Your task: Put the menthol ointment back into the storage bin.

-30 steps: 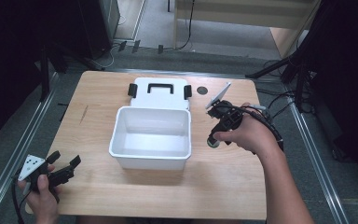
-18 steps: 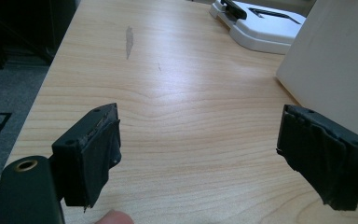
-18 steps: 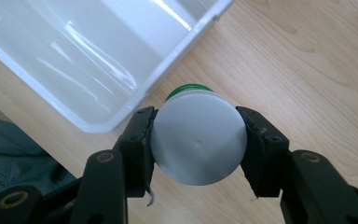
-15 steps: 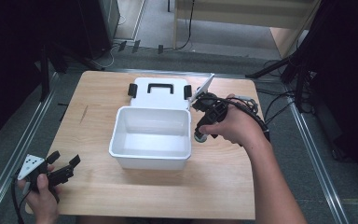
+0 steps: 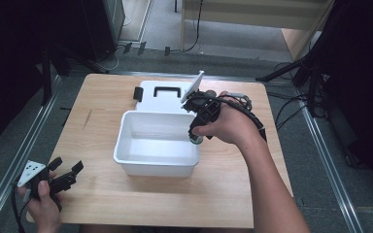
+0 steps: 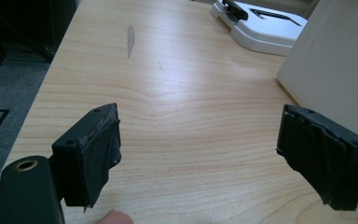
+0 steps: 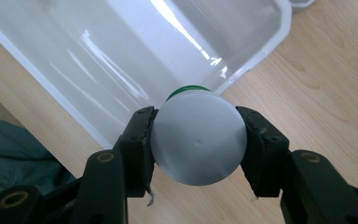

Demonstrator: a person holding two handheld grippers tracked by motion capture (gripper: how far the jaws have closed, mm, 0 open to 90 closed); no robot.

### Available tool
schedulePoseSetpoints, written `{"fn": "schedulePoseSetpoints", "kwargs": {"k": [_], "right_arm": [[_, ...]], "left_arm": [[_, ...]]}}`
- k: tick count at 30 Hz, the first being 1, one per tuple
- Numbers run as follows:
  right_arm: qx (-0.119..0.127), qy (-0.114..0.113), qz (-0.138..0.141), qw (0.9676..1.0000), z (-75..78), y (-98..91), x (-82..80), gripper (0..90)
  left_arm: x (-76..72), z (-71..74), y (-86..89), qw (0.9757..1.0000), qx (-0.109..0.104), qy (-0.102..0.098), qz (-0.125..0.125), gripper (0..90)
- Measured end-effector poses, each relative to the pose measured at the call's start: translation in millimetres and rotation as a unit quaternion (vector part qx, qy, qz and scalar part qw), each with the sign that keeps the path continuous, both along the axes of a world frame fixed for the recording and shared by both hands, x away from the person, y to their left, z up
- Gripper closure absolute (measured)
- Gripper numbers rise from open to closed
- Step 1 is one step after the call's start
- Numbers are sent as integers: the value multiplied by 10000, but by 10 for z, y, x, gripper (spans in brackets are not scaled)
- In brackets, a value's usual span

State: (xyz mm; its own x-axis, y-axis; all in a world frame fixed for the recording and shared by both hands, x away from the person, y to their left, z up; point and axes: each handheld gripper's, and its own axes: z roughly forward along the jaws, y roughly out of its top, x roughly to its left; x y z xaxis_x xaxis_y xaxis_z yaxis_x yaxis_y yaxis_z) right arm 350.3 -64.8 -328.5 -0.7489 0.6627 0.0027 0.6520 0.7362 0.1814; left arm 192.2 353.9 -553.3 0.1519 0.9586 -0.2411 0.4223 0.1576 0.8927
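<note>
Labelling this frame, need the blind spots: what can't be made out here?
- Held round container, right gripper view: the white end faces the camera, hiding body and label; just a green sliver shows.
- Same container, high view: tucked under the hand, too small to identify.
- White bin, left gripper view: cut off by the right edge.
- Lid, high view: near edge behind the bin.

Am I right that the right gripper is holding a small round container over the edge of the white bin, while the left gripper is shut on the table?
Not quite: the left gripper is open, with nothing between its jaws, as the left gripper view shows. The right gripper does hold the small round container over the white bin.
</note>
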Motion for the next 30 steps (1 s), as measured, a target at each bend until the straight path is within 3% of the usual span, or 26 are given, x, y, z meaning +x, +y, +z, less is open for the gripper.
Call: {"fn": "schedulePoseSetpoints", "kwargs": {"k": [2,4,5,6,8,9,13,18,30], "right_arm": [[50,-6,45,10000,-5,25,1,513],[85,-26,297,9995,-39,94,8,513],[85,-26,297,9995,-39,94,8,513],[56,-99,522,9986,-77,140,13,513],[45,-140,602,9981,-91,153,14,513],[36,-202,797,9966,-127,184,17,512],[18,-212,1097,9937,-205,243,20,513],[-88,-202,1262,9918,-329,291,47,513],[-84,-113,1322,9911,-654,334,101,512]], "left_arm": [[1,0,-2,10000,5,1,0,141],[0,0,-1,10000,3,0,1,141],[0,0,1,10000,-9,1,0,141],[0,-1,2,10000,-17,-1,-3,141],[0,-1,2,10000,-16,-1,-4,141],[1,0,1,10000,-6,3,-4,141],[2,-1,3,10000,-19,3,0,141],[2,-2,5,10000,-32,3,0,141],[4,-2,7,10000,-38,17,1,141]]}}
